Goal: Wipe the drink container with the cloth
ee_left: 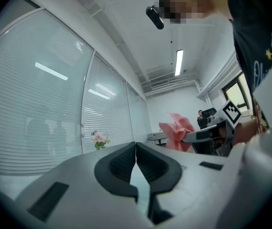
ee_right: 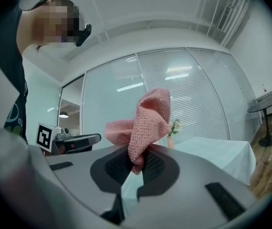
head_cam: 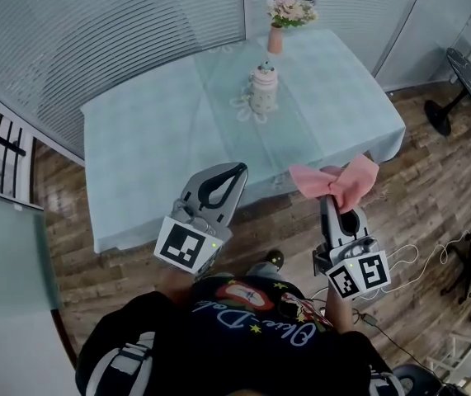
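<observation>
A small white drink container (head_cam: 263,88) with a lid stands on a doily near the middle of the table (head_cam: 153,130), far ahead of both grippers. My right gripper (head_cam: 332,195) is shut on a pink cloth (head_cam: 336,180), which bunches up above the jaws (ee_right: 143,123) and shows in the left gripper view as the pink cloth (ee_left: 177,132). My left gripper (head_cam: 237,168) is shut with nothing in it; its jaws meet at the tips (ee_left: 135,144). Both grippers hang short of the table's near edge.
A pink vase of flowers (head_cam: 283,16) stands at the table's far edge, behind the container. The table wears a pale blue cloth. Glass walls with blinds close the far side. A black stand (head_cam: 466,89) and cables (head_cam: 416,262) lie on the wooden floor at right.
</observation>
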The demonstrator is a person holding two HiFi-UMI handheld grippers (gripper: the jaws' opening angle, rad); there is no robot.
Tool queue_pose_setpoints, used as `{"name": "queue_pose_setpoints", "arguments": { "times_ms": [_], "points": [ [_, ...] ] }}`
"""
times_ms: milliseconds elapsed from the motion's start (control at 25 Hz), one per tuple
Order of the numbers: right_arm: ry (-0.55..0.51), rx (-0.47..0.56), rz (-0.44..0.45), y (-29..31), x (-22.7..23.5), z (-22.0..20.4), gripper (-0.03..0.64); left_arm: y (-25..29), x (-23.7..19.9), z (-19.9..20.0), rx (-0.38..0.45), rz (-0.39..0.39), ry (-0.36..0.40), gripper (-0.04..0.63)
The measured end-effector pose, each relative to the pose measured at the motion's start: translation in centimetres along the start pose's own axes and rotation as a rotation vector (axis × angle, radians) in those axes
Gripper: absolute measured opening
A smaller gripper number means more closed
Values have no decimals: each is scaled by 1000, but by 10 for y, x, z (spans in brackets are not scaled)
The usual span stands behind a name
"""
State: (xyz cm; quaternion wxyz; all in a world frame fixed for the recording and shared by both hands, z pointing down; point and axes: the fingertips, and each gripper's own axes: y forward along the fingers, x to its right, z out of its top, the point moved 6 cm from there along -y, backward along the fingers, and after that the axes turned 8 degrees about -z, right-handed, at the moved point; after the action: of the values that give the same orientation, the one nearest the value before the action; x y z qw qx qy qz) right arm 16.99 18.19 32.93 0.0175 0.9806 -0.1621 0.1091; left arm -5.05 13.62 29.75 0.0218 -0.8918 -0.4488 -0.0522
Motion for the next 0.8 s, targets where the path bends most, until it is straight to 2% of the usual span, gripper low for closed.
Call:
{"name": "queue_pose_setpoints", "arguments": {
  "times_ms": [440, 800],
  "points": [
    [27, -29, 90, 13, 45, -4, 12, 38, 19, -1, -23, 54, 20, 5],
    [19, -83, 199, 67, 31, -15, 12, 42, -19, -13, -42, 121, 7, 5]
  ]
}}
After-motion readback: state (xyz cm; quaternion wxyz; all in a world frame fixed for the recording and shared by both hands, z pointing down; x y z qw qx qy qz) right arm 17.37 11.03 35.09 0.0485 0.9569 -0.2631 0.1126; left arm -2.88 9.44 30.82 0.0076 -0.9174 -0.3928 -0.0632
